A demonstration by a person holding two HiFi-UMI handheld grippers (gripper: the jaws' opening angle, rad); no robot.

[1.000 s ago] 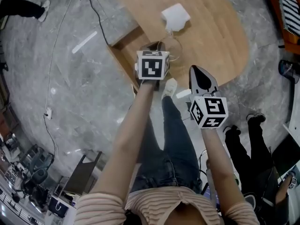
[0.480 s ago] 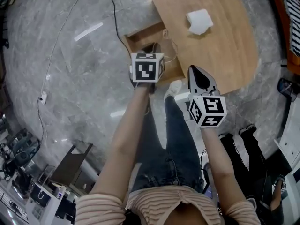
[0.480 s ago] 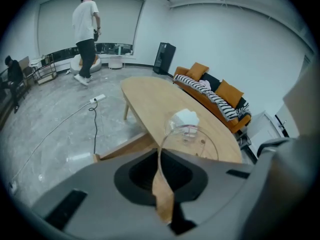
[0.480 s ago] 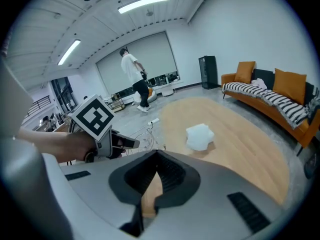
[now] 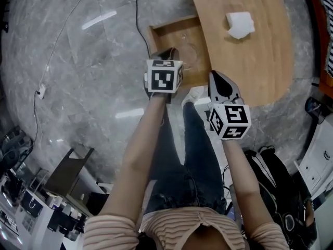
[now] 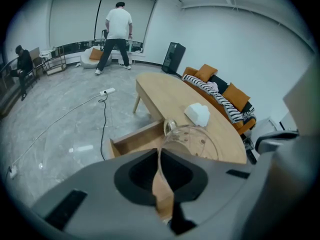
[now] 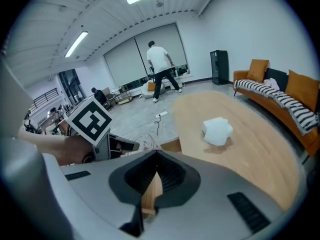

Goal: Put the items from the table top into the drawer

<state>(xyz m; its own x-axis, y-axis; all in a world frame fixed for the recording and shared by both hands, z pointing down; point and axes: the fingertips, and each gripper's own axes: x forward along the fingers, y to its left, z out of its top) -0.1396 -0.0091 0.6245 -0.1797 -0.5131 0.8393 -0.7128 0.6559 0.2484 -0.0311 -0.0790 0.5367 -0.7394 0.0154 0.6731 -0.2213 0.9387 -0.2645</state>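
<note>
The glass jug point(image 6: 192, 141) hangs from your left tool point(image 6: 159, 156). Its jaws are pinched shut on the thin wall at the rim, so the body of the jug juts out just ahead of the tips. Over the last second the jug has drawn away from the white packet point(image 6: 198, 114). A second ago the packet sat close beyond the jug; now it lies well ahead and to the right of the tool, on the worktop point(image 5: 250, 61). The open drawer point(image 6: 132, 141) sits below and just ahead of the tips.

I read that as the carry being nearly done. The jug looks poised above the drawer's cavity and not yet resting in it, so lowering and letting go is what remains for this item. The packet comes after.

Your right tool point(image 7: 152, 176) has its jaws closed together with nothing between them. It hangs just to the right of the left one, with the packet ahead of its tips.

The jug is clear, round and thin-walled, with a small loop at the rim that looks like a handle. Smooth glass held by one edge will probably want to swing, so ease it down. The packet is white, soft-looking and lumpy. The drawer is a shallow box of pale wood, matching the smooth, rounded worktop.
</note>
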